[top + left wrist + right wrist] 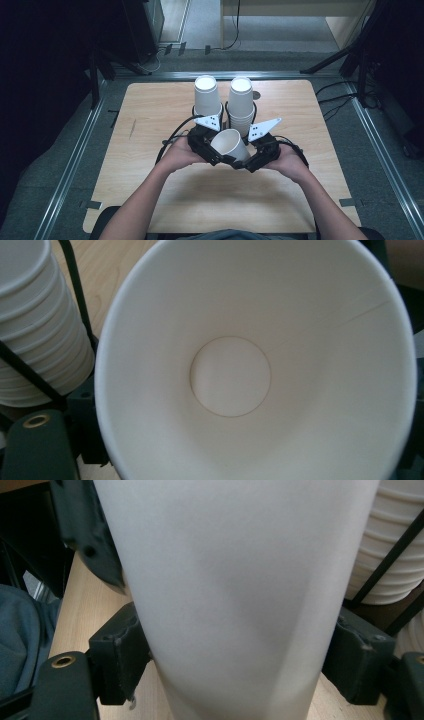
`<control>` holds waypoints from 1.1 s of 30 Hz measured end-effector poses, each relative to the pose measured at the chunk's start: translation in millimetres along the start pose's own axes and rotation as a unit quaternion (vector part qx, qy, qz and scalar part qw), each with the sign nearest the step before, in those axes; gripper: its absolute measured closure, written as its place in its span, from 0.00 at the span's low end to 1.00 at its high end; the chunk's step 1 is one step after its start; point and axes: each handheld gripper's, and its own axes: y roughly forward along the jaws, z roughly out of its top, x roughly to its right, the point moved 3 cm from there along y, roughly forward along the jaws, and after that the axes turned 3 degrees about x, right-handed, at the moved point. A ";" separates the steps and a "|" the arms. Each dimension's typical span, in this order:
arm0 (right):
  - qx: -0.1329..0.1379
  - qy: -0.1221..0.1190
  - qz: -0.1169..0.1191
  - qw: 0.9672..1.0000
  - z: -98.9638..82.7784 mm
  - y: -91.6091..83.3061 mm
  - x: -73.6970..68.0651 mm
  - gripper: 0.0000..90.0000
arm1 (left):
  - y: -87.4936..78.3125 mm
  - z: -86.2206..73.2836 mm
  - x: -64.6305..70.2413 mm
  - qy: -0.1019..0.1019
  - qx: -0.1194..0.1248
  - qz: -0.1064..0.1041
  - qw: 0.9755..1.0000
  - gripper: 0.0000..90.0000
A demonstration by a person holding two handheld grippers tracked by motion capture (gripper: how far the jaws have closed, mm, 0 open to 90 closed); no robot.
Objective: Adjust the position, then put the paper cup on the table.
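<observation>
A single white paper cup (231, 142) hangs tilted above the table's middle, between my two grippers. In the right gripper view its side wall (235, 580) stands between the jaws, and both black pads (120, 650) press on it, so the right gripper (237, 655) is shut on the cup. In the high view that gripper (252, 156) is at the cup's right. The left gripper (212, 149) sits at the cup's left. Its view looks straight into the cup's open mouth (230, 375), which hides the jaws, so their state is unclear.
Two stacks of white cups (206, 97) (240, 102) stand in black wire holders just behind the grippers, on the wooden table (150, 150). One stack (35, 320) (390, 555) is close beside the held cup. Dark stands and cables lie on the floor beyond the table's far edge.
</observation>
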 end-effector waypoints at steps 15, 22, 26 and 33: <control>-0.018 0.012 -0.007 1.000 0.5 5.8 -0.6 0.16 | -6.8 -1.8 0.1 -0.006 0.004 0.001 1.000 0.17; -0.037 0.008 -0.016 0.999 -2.2 3.7 -2.2 0.16 | -11.2 -4.8 -3.5 -0.008 -0.007 0.011 1.000 0.17; -0.041 0.010 -0.021 0.999 -4.1 -1.4 -3.4 0.16 | -14.9 -5.3 -5.4 -0.014 -0.004 0.013 1.000 0.17; -0.040 0.009 -0.027 0.999 -5.6 -11.1 -5.3 0.16 | -21.0 -8.3 -9.2 -0.020 -0.013 0.023 0.999 0.17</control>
